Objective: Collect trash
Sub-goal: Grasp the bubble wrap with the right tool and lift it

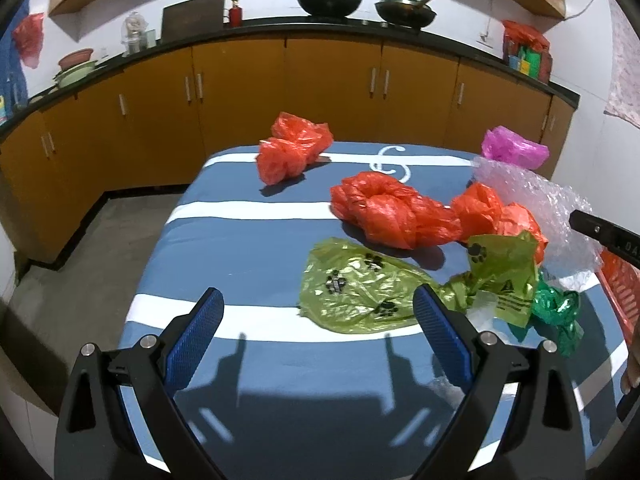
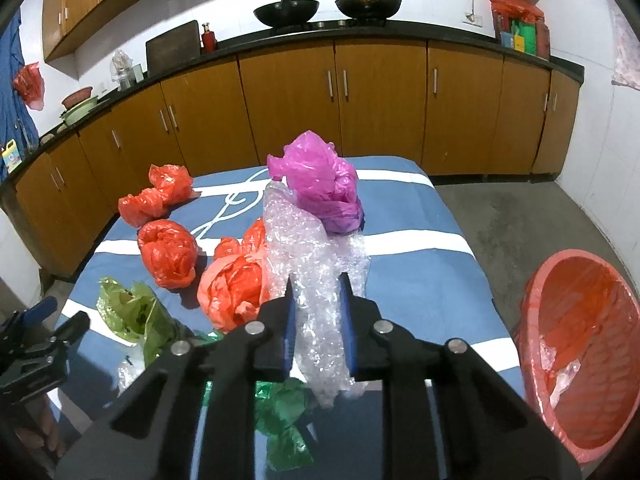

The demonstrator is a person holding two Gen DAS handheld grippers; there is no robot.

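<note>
The right gripper [image 2: 318, 284] has its fingers clamped on the bubble wrap [image 2: 316, 264] at the centre of the right wrist view, so the step in hand is the pick-up. Next, I judge, it must be lifted and carried to the red basket [image 2: 536, 304] at the lower right, beside the table [image 2: 420, 280]. The left gripper [image 1: 316, 312] hovers with fingers apart near the green bag [image 1: 360, 292]. An orange bag [image 2: 236, 284] touches the wrap and may be dragged; the pink bag [image 2: 320, 184] lies against its far end.
</note>
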